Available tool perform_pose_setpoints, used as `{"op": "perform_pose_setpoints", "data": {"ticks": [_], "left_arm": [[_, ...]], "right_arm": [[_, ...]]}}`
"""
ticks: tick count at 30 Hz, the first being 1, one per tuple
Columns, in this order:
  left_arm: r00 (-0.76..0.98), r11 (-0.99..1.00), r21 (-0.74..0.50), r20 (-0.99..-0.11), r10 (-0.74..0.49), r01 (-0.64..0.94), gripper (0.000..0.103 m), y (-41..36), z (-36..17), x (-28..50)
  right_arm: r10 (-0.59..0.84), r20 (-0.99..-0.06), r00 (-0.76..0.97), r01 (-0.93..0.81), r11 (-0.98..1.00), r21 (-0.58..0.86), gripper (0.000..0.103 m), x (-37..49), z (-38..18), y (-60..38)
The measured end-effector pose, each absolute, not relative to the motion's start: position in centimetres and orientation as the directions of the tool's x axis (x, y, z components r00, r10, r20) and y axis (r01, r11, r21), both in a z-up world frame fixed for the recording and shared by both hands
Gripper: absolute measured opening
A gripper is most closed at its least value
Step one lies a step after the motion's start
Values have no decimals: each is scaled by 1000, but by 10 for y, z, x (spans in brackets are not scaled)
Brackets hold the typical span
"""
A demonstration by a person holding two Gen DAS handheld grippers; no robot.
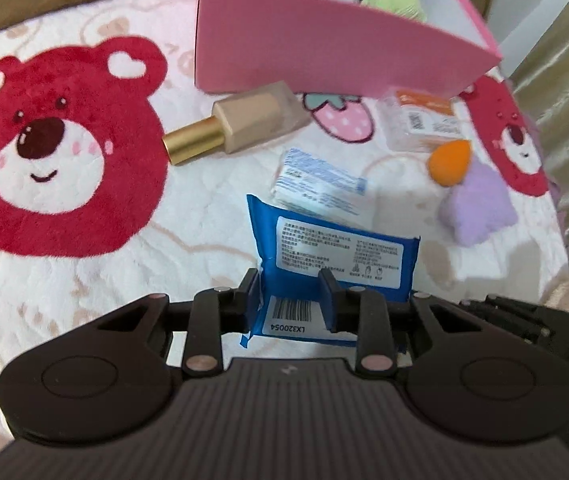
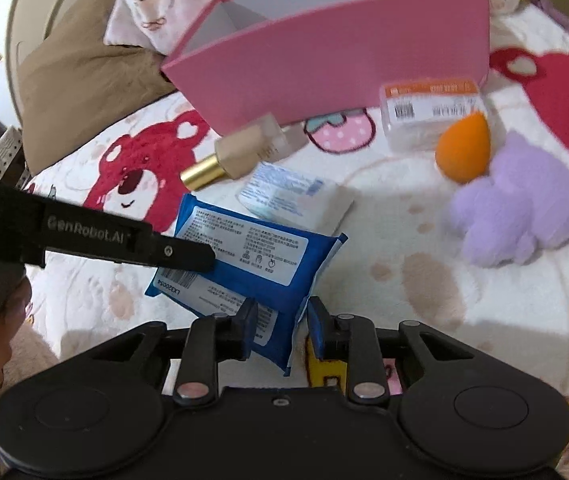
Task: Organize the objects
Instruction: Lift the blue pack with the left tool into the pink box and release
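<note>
Bear-print blanket [image 1: 84, 256] lies beneath both tools. Left tool [image 1: 291, 300] and right tool [image 2: 280, 322] each pinch the blue packet [image 1: 324, 252], lifted, its barcode label reading "LX32O054". "GenRobot.AI" marks the left tool's side. Beyond stands a pink box [image 1: 324, 52].

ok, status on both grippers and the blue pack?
Left gripper and right gripper both shut on the blue foil wipes pack. Pink cardboard box open ahead; gold-capped bottle lies between.

Both the left gripper [image 1: 293, 300] and right gripper [image 2: 282, 322] point steeply downward, jaws clamped.
</note>
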State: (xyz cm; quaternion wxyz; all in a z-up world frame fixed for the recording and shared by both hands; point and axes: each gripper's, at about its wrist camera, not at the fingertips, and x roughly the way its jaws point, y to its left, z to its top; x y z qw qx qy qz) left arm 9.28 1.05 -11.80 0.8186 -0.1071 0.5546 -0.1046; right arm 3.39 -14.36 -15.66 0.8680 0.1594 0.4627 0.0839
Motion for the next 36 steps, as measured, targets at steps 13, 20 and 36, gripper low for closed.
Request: {"op": "perform_pose_setpoints", "data": {"ticks": [13,20,36], "left_arm": [[566,940,-313,-755,-331,132,29,5,-1,78],[623,948,-273,-716,-315,166,29,-4,42,119],[594,948,-319,-761,-262,10,29,22,-25,298]], "right_arm": [[289,-672,682,-121,951,285,51,38,-51,-160],[281,-616,736,-168,957,236,51,81,-8,-183],[379,-686,621,-286,925,252,51,270,-55,-230]]}}
